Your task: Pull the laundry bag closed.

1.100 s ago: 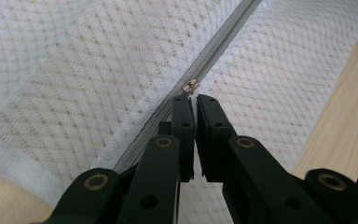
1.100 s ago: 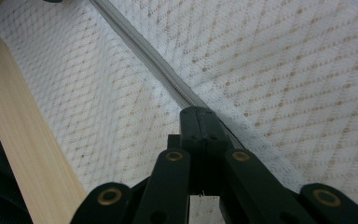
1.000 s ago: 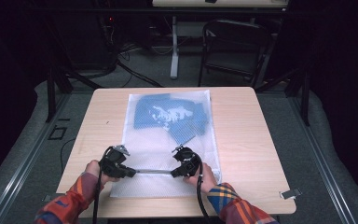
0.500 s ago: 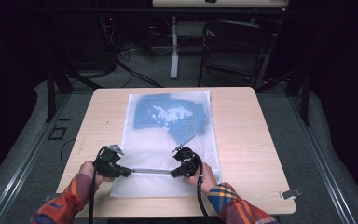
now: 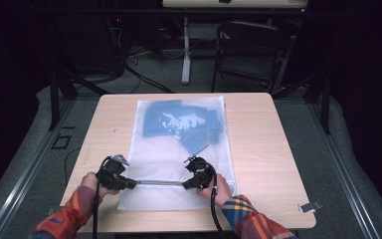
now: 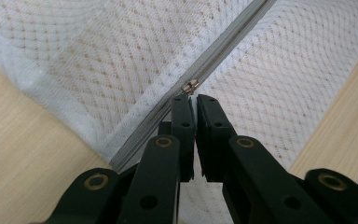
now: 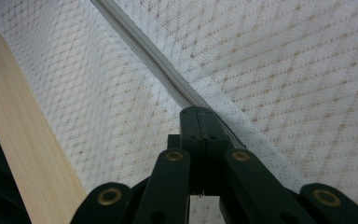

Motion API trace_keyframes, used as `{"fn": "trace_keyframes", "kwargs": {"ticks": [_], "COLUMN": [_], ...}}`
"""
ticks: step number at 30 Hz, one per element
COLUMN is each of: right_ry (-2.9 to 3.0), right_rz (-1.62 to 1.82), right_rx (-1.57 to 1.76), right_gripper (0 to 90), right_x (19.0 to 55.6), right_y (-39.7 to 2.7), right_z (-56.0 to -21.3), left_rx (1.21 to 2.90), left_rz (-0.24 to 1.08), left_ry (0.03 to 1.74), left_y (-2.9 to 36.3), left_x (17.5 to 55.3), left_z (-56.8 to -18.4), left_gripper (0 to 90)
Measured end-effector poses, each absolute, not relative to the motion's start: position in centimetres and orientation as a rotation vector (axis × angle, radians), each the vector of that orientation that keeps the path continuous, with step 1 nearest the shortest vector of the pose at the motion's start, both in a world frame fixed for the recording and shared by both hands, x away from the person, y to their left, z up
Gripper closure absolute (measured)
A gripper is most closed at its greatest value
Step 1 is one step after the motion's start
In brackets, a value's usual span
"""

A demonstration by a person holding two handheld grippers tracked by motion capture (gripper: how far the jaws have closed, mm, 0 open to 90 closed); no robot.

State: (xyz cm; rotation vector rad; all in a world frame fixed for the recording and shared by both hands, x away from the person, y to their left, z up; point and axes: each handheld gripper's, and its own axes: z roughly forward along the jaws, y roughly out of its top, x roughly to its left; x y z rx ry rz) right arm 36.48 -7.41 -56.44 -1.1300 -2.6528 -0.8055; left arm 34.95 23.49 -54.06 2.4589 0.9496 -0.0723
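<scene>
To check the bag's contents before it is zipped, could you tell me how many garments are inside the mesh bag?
1: a blue garment with a white print lies at the far end of the white mesh bag. Anything folded beneath it may be hidden.

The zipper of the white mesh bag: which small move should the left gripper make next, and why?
Probably a short pull along the zipper, away from the right gripper. The left gripper is shut at the small metal slider, seemingly on its pull, near the mesh bag edge, while the right gripper pins the zipper tape, with blue cloth inside.
</scene>
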Motion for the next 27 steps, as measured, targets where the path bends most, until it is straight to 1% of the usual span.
{"fn": "trace_keyframes", "kwargs": {"ticks": [10, 27], "right_ry": [-2.652, -2.66], "right_rz": [-0.806, -0.804], "right_rx": [-1.129, -1.115], "right_gripper": [90.0, 90.0], "right_x": [36.5, 36.5], "right_y": [-7.4, -7.6], "right_z": [-56.4, -56.4], "left_rx": [2.445, 2.446], "left_rz": [-0.066, -0.049], "left_ry": [0.98, 1.002], "left_y": [24.7, 25.4], "left_x": [34.8, 34.7], "left_z": [-54.0, -53.9], "left_gripper": [86.7, 86.7]}}
